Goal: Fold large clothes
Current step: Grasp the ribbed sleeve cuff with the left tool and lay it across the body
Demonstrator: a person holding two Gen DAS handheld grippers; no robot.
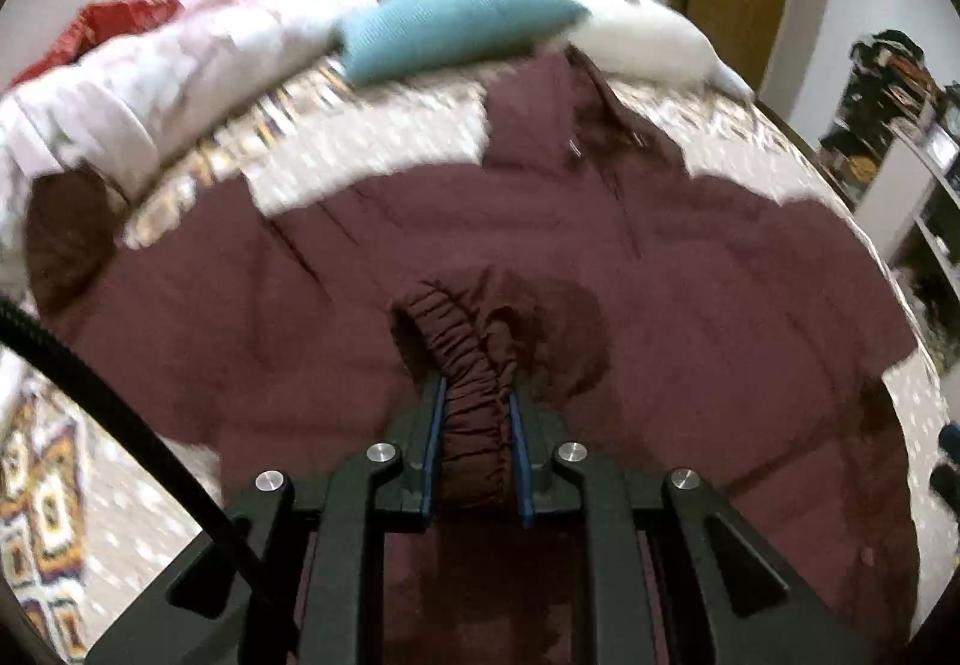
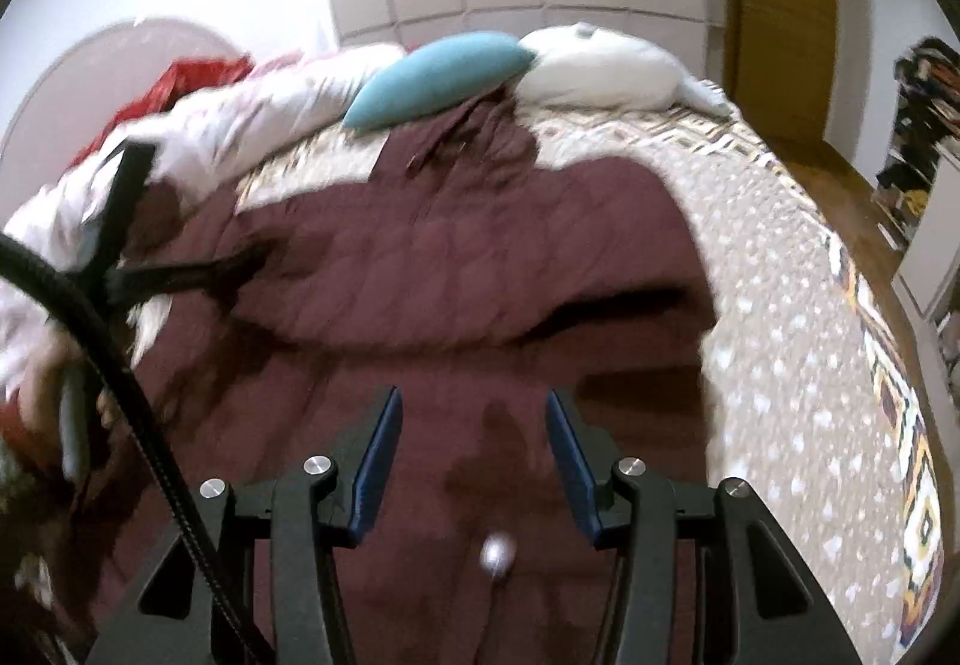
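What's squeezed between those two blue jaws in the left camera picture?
The left gripper has its jaws clamped on the gathered elastic cuff of the maroon jacket spread on the bed. The left wrist view shows it plainly.

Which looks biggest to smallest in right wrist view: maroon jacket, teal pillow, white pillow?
1. Maroon jacket, by far.
2-3. Teal pillow and white pillow look about alike; unranked.

Black left hand-held gripper (image 1: 477,395), blue finger pads (image 2: 378,449), silver screws (image 1: 384,452), black ribbed cable (image 2: 120,359)
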